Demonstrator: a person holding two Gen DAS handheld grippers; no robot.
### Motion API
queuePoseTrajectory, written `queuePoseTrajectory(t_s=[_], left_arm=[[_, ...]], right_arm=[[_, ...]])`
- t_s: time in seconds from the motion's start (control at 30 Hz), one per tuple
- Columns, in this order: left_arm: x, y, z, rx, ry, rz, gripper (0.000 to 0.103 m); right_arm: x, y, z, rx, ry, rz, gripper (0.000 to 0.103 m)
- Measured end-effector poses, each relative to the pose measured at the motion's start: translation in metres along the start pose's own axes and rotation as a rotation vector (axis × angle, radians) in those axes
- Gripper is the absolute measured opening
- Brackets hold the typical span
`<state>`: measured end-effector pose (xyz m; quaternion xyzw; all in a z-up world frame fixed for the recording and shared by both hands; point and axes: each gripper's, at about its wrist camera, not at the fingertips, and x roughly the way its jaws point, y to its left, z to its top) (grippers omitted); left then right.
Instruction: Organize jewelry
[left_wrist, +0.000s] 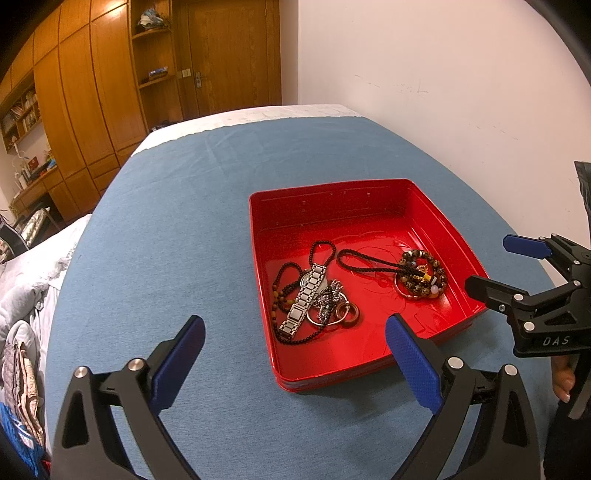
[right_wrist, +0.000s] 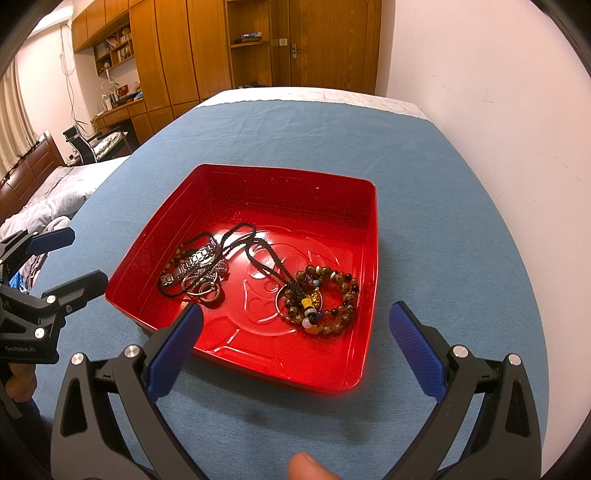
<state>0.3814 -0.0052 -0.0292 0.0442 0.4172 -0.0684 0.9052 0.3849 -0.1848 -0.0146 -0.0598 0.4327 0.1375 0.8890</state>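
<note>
A red tray (left_wrist: 369, 362) (right_wrist: 371, 236) sits on the blue cloth. In it lie a silver metal watch (left_wrist: 304, 297) (right_wrist: 188, 264), a black bead necklace (left_wrist: 321, 247), a silver pendant with rings (left_wrist: 338, 308) (right_wrist: 210, 291), and brown bead bracelets on a black cord (left_wrist: 423, 275) (right_wrist: 325, 299). My left gripper (left_wrist: 293, 354) is open and empty, just before the tray's near edge. My right gripper (right_wrist: 295, 332) is open and empty over the tray's near edge; it also shows in the left wrist view (left_wrist: 491, 266).
The blue cloth (left_wrist: 177, 221) (right_wrist: 443, 166) covers a table next to a white wall (left_wrist: 461, 74). A bed with bedding (right_wrist: 48, 195) and wooden wardrobes (left_wrist: 92, 92) stand to the left. The left gripper shows in the right wrist view (right_wrist: 70, 254).
</note>
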Motion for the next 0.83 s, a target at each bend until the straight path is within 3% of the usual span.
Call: queuePoseTrajectory(t_s=[0.83], left_arm=[[-0.0015,-0.0014,0.0007,0.007,-0.006,0.007,0.098]], right_arm=[[0.0000,0.0007,-0.0003,-0.001,0.000,0.001,0.100]])
